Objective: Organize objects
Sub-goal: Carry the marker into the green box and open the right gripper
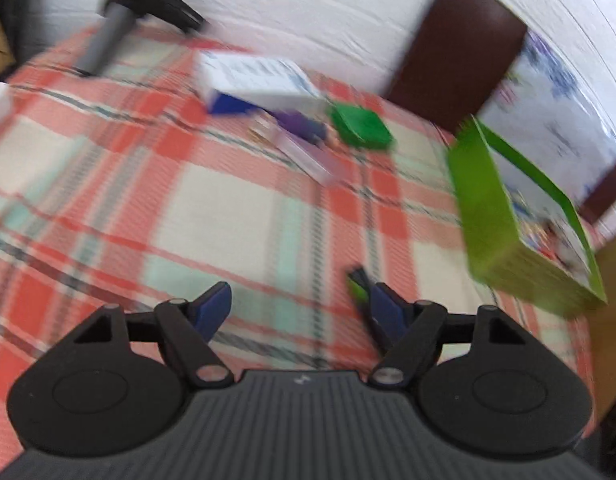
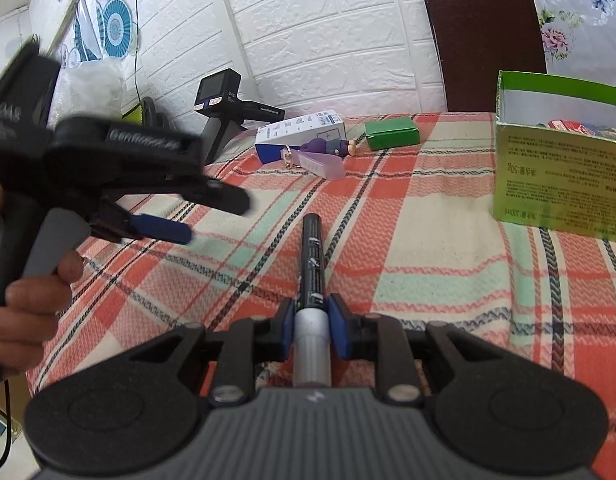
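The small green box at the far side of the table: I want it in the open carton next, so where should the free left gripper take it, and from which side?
Grip the small green box across its short width, coming from above. It lies flat on the tablecloth, long side facing the camera, so its front and back faces are the reachable pair. The left gripper is open.

green box (image 2: pixel 560 184): "100ml", "50g" | left gripper (image 2: pixel 175 232): "GenRobot.AI", "DAS"

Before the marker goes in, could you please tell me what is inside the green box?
The green box is open-topped. Over its near wall, a few colourful printed packets show at the top. Anything lower is hidden by the wall.
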`<state>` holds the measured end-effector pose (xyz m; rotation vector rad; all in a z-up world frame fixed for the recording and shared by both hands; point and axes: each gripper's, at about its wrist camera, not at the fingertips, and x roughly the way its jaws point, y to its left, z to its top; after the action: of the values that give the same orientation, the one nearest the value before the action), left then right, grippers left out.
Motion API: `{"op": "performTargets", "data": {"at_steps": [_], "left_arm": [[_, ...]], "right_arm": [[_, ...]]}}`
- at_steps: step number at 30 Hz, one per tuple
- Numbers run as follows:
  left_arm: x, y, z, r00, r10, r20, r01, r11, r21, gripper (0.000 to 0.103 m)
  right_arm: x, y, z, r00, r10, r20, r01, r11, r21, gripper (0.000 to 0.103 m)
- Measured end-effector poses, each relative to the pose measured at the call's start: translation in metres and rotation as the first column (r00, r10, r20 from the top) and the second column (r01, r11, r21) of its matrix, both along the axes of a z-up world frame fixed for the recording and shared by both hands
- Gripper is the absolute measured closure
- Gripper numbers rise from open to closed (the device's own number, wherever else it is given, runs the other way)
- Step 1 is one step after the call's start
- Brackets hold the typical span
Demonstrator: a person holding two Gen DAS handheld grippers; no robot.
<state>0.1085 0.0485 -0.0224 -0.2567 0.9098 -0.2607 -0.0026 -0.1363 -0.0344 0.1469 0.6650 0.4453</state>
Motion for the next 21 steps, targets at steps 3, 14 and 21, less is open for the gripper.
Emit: {"op": "performTargets", "data": {"at_steps": [3,14,21], "left_arm": [[0.003,-0.025,-0.011,0.997,-0.045,-0.060,0.044,0.999,-0.014,0.031],[0.012,-0.076,0.005,0.991,-0.130,-0.037,0.127,0.989,-0.079,0.075],[0.031,-0.139,0.055,0.962,-0.250,0.105,0.256,0.966,-0.041,0.076]], "right_arm": [[0.000,-0.005,0.000,1.000,0.004,-0.002,-0.004,1.000,0.023,0.083],[-0.010,-0.040,0.022,0.995,-0.046,0.088,0.040,0.996,0.076,0.083],[-0.008,-0.075,0.053,0.949,-0.161,0.270,0.155,0.987,0.045,0.083]]}}
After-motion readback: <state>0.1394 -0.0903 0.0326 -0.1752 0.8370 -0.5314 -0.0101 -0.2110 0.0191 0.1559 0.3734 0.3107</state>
